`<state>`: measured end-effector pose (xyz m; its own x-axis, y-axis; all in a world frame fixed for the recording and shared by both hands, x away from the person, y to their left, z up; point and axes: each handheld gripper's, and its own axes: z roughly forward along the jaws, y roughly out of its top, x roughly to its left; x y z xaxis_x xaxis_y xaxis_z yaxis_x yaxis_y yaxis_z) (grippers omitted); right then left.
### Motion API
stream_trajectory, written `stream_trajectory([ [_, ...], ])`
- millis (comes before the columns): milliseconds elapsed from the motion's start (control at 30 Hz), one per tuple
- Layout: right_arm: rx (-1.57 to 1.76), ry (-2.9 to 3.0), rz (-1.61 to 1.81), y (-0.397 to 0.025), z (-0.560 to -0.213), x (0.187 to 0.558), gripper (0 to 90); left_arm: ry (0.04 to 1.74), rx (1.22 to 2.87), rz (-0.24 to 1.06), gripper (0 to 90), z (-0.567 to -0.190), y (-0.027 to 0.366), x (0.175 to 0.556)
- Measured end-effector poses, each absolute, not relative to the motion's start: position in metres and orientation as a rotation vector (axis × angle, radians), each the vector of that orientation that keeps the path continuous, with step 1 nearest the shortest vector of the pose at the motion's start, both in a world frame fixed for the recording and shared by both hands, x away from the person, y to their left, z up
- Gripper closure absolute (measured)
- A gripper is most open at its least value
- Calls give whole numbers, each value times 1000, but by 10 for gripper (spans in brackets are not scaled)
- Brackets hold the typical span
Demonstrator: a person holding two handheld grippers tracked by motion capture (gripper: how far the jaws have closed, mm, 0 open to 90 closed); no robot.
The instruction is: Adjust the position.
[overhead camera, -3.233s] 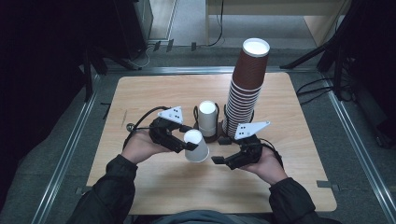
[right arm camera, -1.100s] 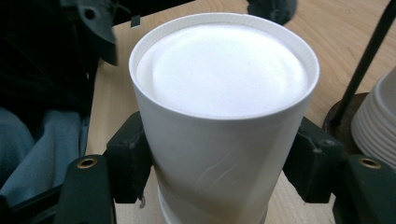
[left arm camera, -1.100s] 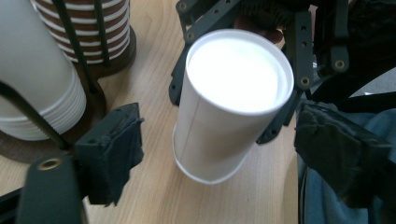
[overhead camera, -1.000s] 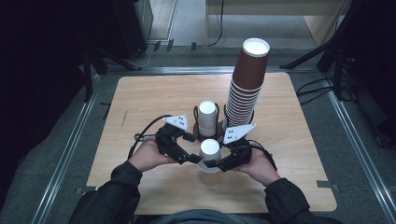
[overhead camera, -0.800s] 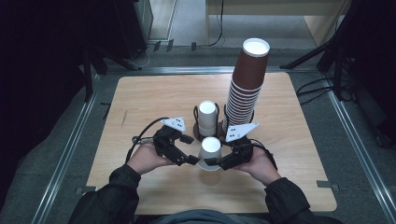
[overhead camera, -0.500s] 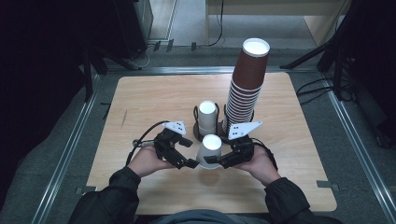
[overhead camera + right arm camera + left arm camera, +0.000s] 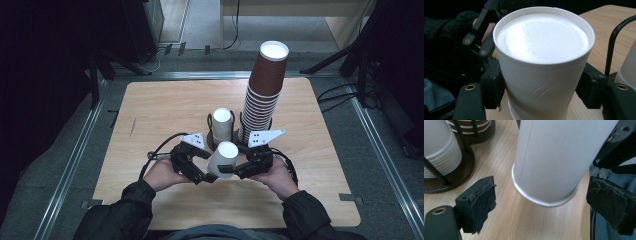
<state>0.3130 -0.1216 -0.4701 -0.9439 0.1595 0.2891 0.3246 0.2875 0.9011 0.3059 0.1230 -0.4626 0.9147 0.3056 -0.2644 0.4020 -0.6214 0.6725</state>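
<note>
Right gripper (image 7: 226, 169) clamps the white cup (image 7: 223, 159) on both sides, jaws pressed into its wall in the right gripper view, cup upside down, slightly tilted, lifted off the table (image 7: 150, 110). Left gripper (image 7: 207, 176) has jaws spread wide either side of the cup's rim (image 7: 544, 201), pads apart from it, not gripping. Cup sits just in front of the rack (image 7: 216, 145) with a short white stack (image 7: 222, 125) and a tall brown cup stack (image 7: 265, 85).
</note>
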Motion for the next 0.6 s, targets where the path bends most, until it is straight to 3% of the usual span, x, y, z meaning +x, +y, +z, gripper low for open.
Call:
stream_trajectory([
  [600,-441,-2307,-1817,-119,-468,309,324,467,2256,-160,136,-467,109,303],
])
